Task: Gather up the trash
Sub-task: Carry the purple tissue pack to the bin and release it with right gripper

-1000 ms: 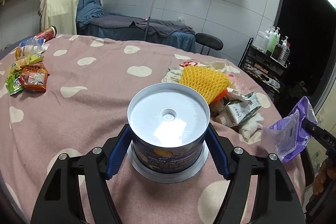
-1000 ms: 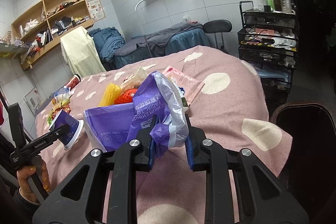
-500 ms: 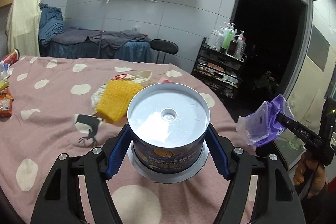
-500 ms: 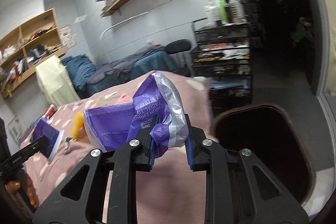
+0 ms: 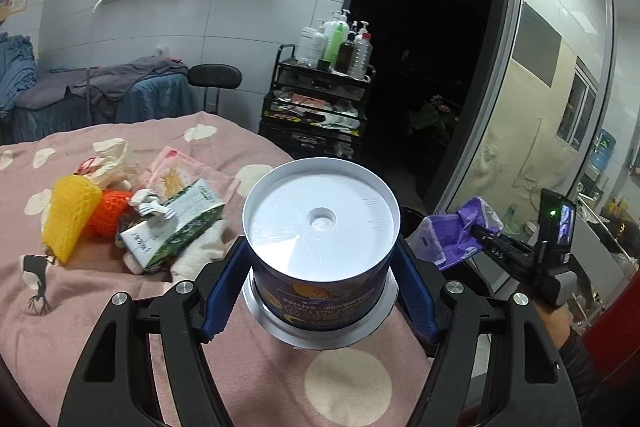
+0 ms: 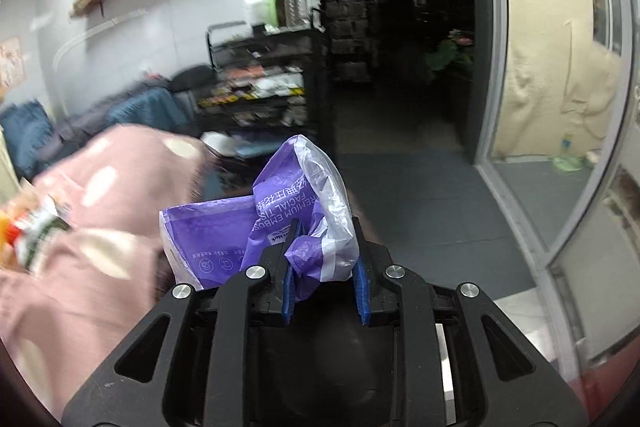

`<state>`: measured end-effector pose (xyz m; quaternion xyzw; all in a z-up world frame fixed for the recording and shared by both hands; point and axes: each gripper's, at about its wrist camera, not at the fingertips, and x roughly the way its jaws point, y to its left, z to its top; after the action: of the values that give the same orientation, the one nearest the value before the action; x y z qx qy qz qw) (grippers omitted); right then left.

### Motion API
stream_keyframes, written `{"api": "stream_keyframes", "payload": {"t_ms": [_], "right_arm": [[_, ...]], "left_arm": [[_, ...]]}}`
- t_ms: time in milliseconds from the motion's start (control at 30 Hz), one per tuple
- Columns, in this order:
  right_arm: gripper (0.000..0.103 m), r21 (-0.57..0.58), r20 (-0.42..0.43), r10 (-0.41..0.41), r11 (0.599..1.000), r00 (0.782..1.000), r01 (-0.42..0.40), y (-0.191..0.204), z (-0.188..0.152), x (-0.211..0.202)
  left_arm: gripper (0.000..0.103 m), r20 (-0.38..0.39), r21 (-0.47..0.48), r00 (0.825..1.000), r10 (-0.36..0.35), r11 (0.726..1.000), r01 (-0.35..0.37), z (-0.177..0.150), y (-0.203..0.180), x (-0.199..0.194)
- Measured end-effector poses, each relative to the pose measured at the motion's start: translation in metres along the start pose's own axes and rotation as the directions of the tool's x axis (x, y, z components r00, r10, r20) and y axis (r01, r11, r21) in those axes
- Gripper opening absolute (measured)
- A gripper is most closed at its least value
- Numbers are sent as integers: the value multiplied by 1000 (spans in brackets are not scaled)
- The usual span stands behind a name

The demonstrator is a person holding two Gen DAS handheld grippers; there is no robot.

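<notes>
My left gripper (image 5: 320,291) jaws clamp the round tub (image 5: 320,227) above the desk (image 5: 120,339), while only the right view shows my right gripper (image 6: 322,279) jaws pinching the purple tissue wrapper (image 6: 288,219).

A desk (image 5: 120,327) under a pink cloth with pale dots bears a heap of yellow foam net (image 5: 68,217), orange foam net (image 5: 108,211), green-and-white packet (image 5: 176,227) and pink wrapper (image 5: 180,173).
</notes>
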<state>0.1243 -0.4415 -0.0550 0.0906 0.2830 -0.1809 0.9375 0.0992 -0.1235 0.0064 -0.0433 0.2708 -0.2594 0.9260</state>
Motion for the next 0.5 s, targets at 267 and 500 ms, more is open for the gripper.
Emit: {"api": "stream_keyframes", "payload": {"t_ms": [267, 500], "right_arm": [[25, -110, -100, -54, 993, 994, 43, 4, -27, 34], [42, -153, -161, -44, 988, 986, 19, 20, -47, 43]], "left_arm": [[70, -57, -9, 996, -65, 998, 65, -1, -14, 24], [70, -96, 16, 991, -90, 996, 92, -3, -27, 38]]}}
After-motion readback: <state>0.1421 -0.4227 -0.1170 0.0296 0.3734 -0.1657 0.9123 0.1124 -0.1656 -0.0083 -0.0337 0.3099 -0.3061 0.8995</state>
